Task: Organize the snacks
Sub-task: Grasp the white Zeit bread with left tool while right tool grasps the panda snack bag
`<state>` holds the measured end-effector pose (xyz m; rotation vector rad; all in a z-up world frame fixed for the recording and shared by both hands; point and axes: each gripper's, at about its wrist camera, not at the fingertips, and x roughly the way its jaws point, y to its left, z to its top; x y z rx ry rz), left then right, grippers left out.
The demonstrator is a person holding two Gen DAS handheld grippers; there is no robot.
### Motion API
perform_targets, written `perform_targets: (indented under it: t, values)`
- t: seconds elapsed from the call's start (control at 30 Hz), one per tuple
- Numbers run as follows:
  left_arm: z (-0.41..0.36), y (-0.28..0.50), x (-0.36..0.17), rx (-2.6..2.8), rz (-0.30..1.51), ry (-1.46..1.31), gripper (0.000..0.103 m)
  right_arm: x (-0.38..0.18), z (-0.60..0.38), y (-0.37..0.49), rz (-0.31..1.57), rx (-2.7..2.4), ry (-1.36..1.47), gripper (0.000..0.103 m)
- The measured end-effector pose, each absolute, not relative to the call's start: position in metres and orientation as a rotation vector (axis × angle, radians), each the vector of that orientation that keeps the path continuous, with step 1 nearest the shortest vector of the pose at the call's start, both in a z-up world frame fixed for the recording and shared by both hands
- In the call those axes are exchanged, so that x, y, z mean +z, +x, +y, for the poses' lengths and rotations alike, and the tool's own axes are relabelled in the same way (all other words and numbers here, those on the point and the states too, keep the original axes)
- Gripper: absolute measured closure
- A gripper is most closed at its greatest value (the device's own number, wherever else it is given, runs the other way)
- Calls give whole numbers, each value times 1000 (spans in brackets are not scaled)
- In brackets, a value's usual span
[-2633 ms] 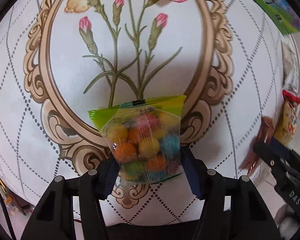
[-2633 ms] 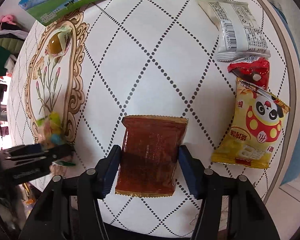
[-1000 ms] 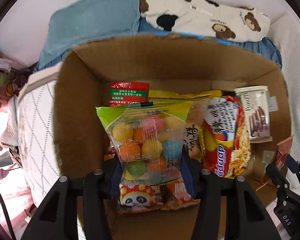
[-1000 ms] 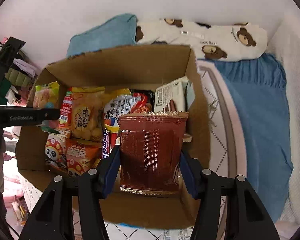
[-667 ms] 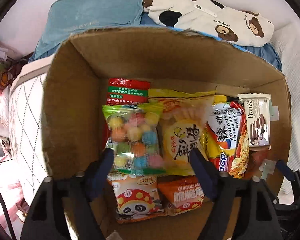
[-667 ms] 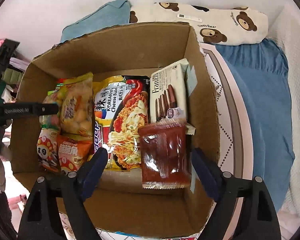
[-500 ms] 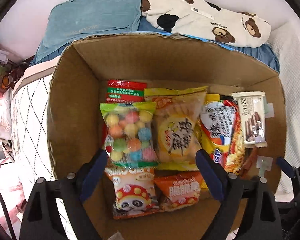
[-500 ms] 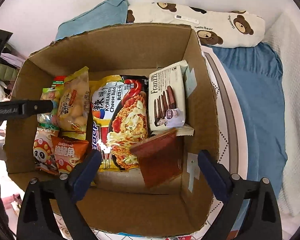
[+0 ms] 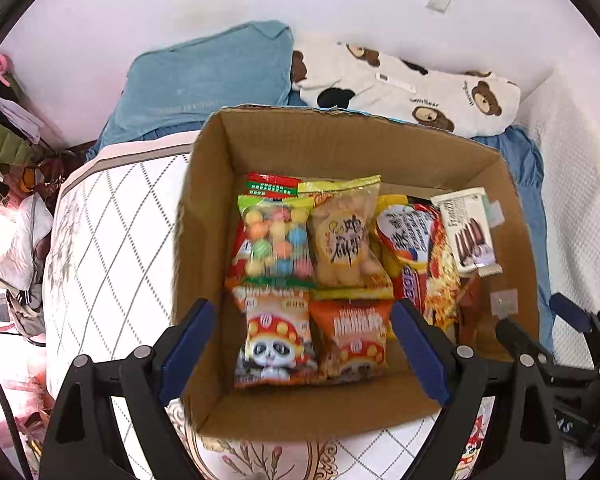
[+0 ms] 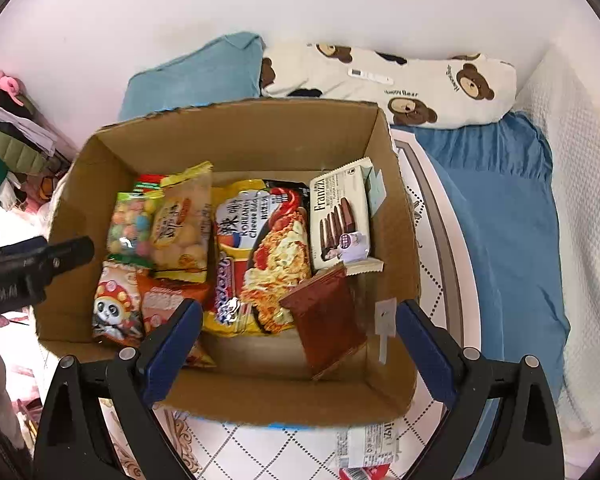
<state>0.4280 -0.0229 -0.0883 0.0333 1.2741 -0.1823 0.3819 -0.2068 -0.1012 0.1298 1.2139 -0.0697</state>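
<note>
A cardboard box [image 9: 204,208] [image 10: 400,240] holds several snack packets. The clear bag of coloured candy balls [image 9: 276,240] [image 10: 130,226] lies at the box's left, on other packets. The dark red-brown packet [image 10: 326,316] leans tilted against the box's right wall, only a sliver showing in the left wrist view [image 9: 468,312]. My left gripper [image 9: 302,344] is open and empty above the box's near edge. My right gripper [image 10: 298,342] is open and empty above the box's near right part.
Also in the box: a yellow cracker bag [image 9: 346,240], a Korean noodle pack [image 10: 260,256], a Franzzi biscuit pack [image 10: 340,224], panda packets [image 9: 274,340]. A blue cushion [image 9: 208,80] and a bear-print pillow [image 10: 400,80] lie behind. A white packet [image 10: 364,446] lies on the patterned tablecloth [image 9: 112,248].
Both grippers carried their packets from the table to the box, opened and dropped them in. The candy bag and brown packet now lie in the box; both grippers have drawn back and up.
</note>
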Motion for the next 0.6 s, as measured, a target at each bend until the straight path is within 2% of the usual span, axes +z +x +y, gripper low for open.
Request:
perform_targets:
  t: [0.37,0.47,0.6]
  values:
    - [-18,338,-49,-213,1120,21,13,-63,-201,314,1094,-26,206,4]
    - [-27,307,-60,-215,1131,38,13,-69,-212,277,1092,-40,230,4]
    - [-50,269,-98,-245,1211,59,13,-108,-237,218,1153,-95,287,4]
